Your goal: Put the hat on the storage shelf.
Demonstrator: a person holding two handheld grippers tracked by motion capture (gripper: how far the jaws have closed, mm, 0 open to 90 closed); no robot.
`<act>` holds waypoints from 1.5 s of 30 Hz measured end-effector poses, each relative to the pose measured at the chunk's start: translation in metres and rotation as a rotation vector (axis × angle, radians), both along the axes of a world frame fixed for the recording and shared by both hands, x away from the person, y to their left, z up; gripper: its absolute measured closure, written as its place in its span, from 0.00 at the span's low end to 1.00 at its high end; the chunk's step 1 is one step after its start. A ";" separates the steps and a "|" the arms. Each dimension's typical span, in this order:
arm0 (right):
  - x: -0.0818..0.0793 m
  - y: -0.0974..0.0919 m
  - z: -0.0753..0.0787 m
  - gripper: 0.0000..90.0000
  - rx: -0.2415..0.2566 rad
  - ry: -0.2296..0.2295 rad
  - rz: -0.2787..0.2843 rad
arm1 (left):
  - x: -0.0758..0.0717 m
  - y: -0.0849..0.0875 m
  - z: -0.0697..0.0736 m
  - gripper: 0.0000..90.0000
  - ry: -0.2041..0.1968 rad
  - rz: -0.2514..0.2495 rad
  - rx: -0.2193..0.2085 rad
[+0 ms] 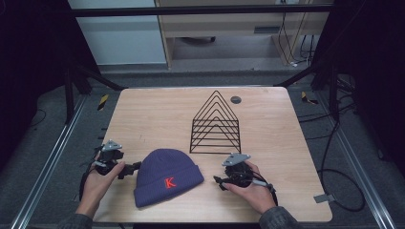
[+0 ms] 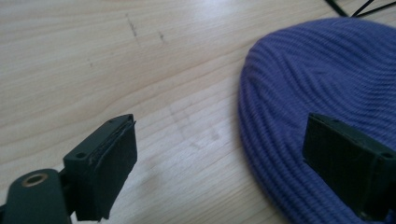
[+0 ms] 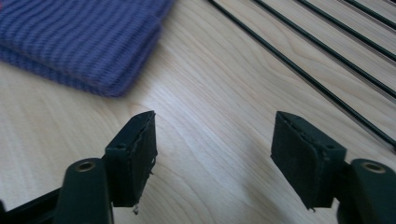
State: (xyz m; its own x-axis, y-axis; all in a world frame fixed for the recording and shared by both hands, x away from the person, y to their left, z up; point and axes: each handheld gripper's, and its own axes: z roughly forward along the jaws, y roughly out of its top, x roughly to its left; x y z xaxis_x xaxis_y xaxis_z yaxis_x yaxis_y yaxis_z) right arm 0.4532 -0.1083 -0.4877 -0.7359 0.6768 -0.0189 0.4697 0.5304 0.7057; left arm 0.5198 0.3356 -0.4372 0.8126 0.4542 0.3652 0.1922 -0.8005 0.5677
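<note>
Left gripper [image 1: 130, 170]: held low at the near left of the tabletop [image 1: 157, 114], pointing sideways at the crown side of the purple beanie [image 1: 167, 176]. Jaws stand wide; in the left gripper view one jaw is over bare wood and the other in front of the knit, with nothing pinched between them. Whether that far jaw touches the fabric cannot be told.

Right gripper [image 1: 218, 181]: held low at the near right, just beside the beanie's folded cuff [image 3: 93, 51]. Jaws parted with bare wood between them in the right gripper view; holding nothing.

Purple beanie: ribbed knit, red letter K [image 1: 169, 182] on the cuff. Lies flat at the near middle of the tabletop, between the two grippers.

Black wire rack [image 1: 215, 126]: a row of peaked frames, standing beyond the beanie toward the middle of the tabletop, well clear of the left gripper; its base wires run near the right gripper.

Step in hand, by my reckoning: the approach, both grippers brought in on either side of the beanie before any grasp.

Next move calls for: each gripper to slide a jaw under an edge of the knit and close on a fair fold of it, since a soft hat will slip or bunch from a shallow pinch.
</note>
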 end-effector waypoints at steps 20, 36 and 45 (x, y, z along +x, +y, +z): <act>0.004 0.017 0.017 0.42 -0.009 -0.009 0.072 | 0.051 -0.059 -0.001 0.39 0.043 -0.169 0.180; 0.002 0.017 0.012 0.37 0.000 0.004 0.067 | 0.059 -0.065 -0.016 0.51 0.056 -0.219 0.194; 0.003 0.015 0.011 0.35 0.011 0.002 0.056 | 0.057 -0.066 -0.018 0.75 0.070 -0.241 0.179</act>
State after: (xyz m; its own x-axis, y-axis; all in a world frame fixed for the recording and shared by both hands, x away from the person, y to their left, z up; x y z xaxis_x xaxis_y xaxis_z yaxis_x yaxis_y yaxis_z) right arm 0.4558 -0.0938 -0.4766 -0.7727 0.6346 -0.0098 0.4411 0.5480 0.7107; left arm 0.5766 0.2696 -0.4550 0.9151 0.1788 0.3615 0.0182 -0.9137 0.4059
